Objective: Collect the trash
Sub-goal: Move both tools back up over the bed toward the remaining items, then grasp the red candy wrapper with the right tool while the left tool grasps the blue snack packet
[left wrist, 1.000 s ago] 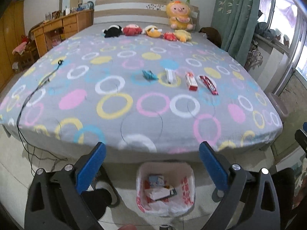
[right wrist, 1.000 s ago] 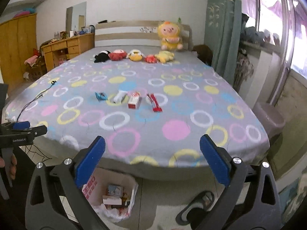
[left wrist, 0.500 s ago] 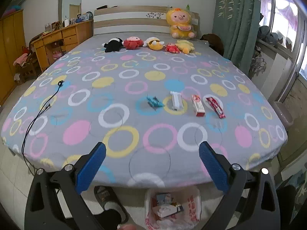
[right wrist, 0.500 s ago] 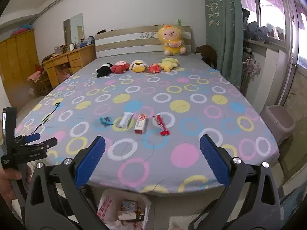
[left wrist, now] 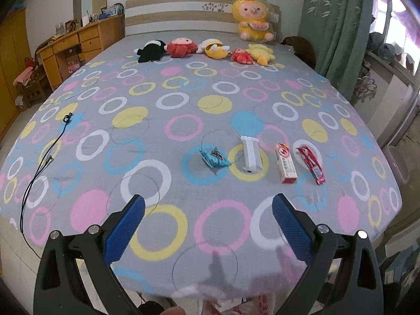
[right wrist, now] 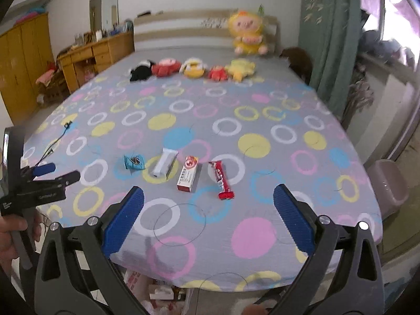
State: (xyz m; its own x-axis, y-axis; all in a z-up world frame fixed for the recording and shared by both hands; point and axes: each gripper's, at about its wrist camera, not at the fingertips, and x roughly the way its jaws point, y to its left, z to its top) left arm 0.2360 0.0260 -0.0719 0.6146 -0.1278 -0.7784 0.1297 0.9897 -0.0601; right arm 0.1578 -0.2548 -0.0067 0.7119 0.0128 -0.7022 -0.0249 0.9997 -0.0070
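Note:
A row of litter lies on the bed: a crumpled blue wrapper [left wrist: 214,158] [right wrist: 134,162], a white box [left wrist: 251,154] [right wrist: 165,162], a red-and-white carton [left wrist: 285,166] [right wrist: 188,173] and a red snack wrapper [left wrist: 311,164] [right wrist: 222,179]. My left gripper [left wrist: 208,227] hovers open over the bed's near edge, short of the blue wrapper. My right gripper [right wrist: 208,221] is open too, in front of the carton and red wrapper. Nothing sits between either pair of fingers. The left gripper also shows from the side [right wrist: 50,174], held by a hand [right wrist: 11,236]. The trash bag [right wrist: 157,292] [left wrist: 236,307] peeks out below the bed edge.
The bed [left wrist: 183,105] has a grey sheet with coloured rings. Plush toys [left wrist: 207,48] line the headboard end. A black cable [left wrist: 44,160] trails off the left side. A wooden desk [left wrist: 76,44] stands left, a green curtain [left wrist: 338,26] and a pink bin [right wrist: 388,183] right.
Both grippers have risen and moved forward over the bed; the litter looks nearer and the trash bag has slid almost out of view below. Both stay open.

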